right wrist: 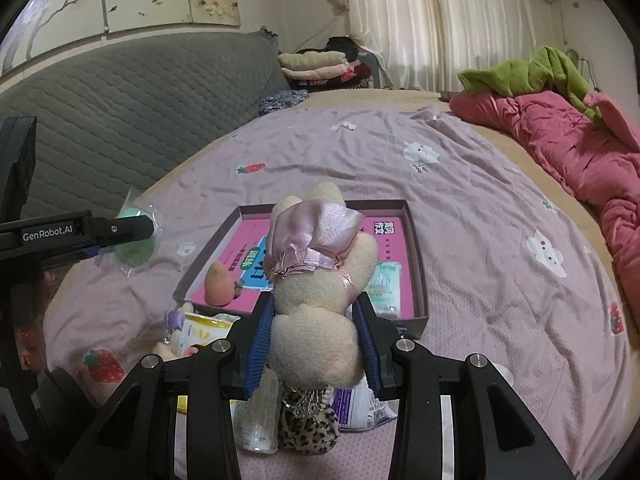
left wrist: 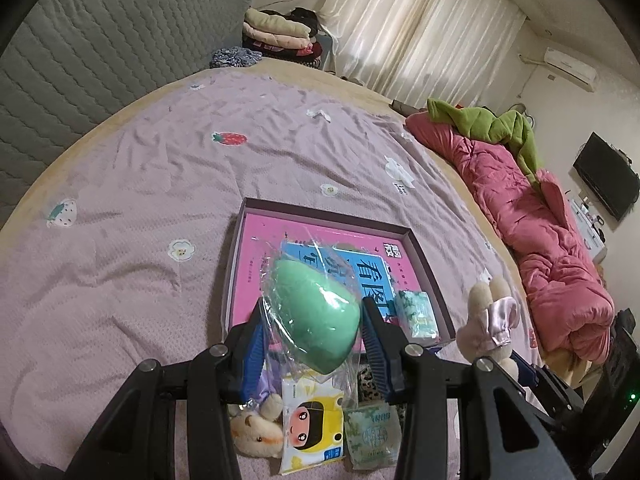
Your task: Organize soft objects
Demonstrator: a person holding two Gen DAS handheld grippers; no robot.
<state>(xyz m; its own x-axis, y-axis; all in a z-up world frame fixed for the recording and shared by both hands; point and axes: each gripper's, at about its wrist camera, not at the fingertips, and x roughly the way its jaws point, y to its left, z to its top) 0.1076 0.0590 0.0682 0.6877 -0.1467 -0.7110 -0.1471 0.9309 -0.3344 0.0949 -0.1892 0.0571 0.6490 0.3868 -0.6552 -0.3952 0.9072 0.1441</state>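
My left gripper (left wrist: 313, 308) is shut on a green egg-shaped sponge (left wrist: 316, 320) wrapped in clear plastic, held above the near edge of a shallow purple box (left wrist: 424, 248). My right gripper (right wrist: 315, 300) is shut on a cream plush rabbit (right wrist: 316, 332) in a pink satin dress, lifted in front of the same box (right wrist: 418, 248). Inside the box, on a pink book, lie an orange sponge (right wrist: 218, 284) and a green tissue pack (right wrist: 386, 284). The right wrist view shows the left gripper (right wrist: 150, 226) and its sponge (right wrist: 136, 254) at the left.
Loose on the lilac bedsheet near me lie a yellow tissue pack (left wrist: 312, 428), a small plush toy (left wrist: 256, 428), a green packet (left wrist: 374, 432) and a leopard pouch (right wrist: 308, 432). A pink quilt (left wrist: 540, 240) and green blanket (left wrist: 492, 124) fill the right side; a grey headboard (left wrist: 100, 60) stands behind.
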